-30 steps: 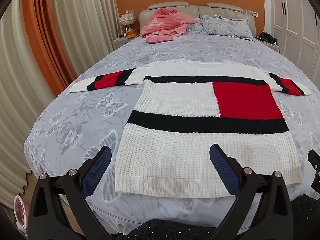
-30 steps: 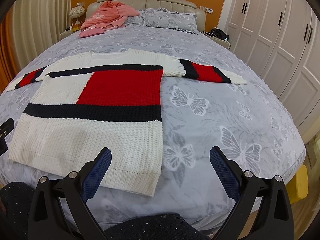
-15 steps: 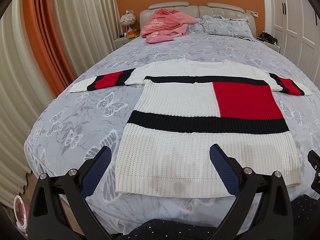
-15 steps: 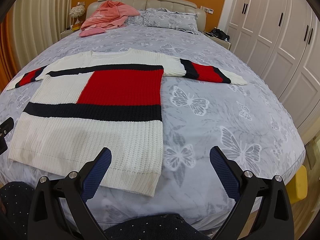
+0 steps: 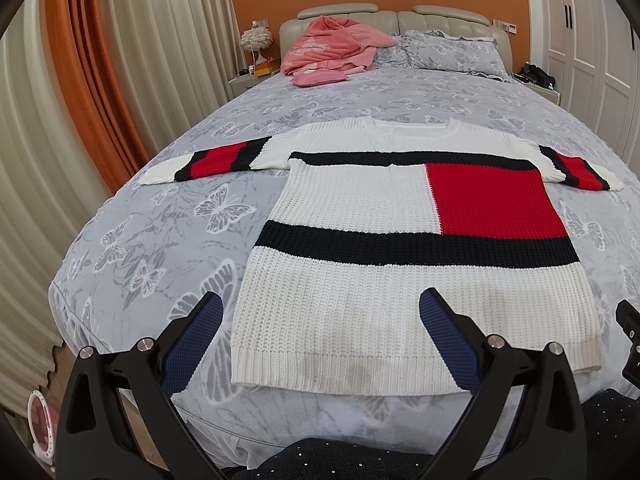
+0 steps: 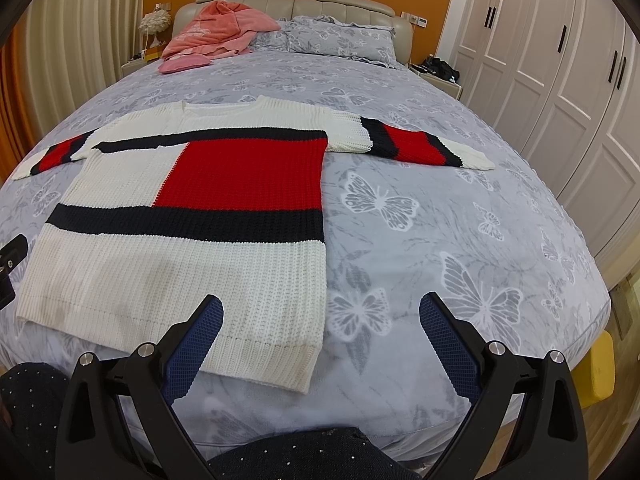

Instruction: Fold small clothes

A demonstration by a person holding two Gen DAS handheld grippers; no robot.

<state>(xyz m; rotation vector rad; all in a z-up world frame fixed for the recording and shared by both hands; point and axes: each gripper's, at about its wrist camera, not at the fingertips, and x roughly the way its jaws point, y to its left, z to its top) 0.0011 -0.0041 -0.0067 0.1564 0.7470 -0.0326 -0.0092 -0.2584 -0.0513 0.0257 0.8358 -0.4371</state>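
A white knitted sweater (image 5: 360, 216) (image 6: 132, 264) with black stripes and a red block lies flat on the grey butterfly-print bed (image 5: 160, 216) (image 6: 460, 220), both sleeves spread out sideways. My left gripper (image 5: 320, 320) hovers open over the sweater's hem, near its left corner. My right gripper (image 6: 320, 320) hovers open above the hem's right corner, its left finger (image 6: 196, 344) over the knit and its right finger over bare bedding. Neither gripper holds anything.
Pink clothes (image 5: 332, 48) (image 6: 216, 36) are piled by the headboard beside grey pillows (image 5: 448, 50). Curtains (image 5: 120, 60) hang on the left, white wardrobe doors (image 6: 560, 60) stand on the right. A dark dotted garment (image 5: 340, 460) on the person fills the bottom edge.
The right wrist view has shifted slightly, so the sweater sits a little lower and nearer. The left view is nearly unchanged. Both grippers stay open.
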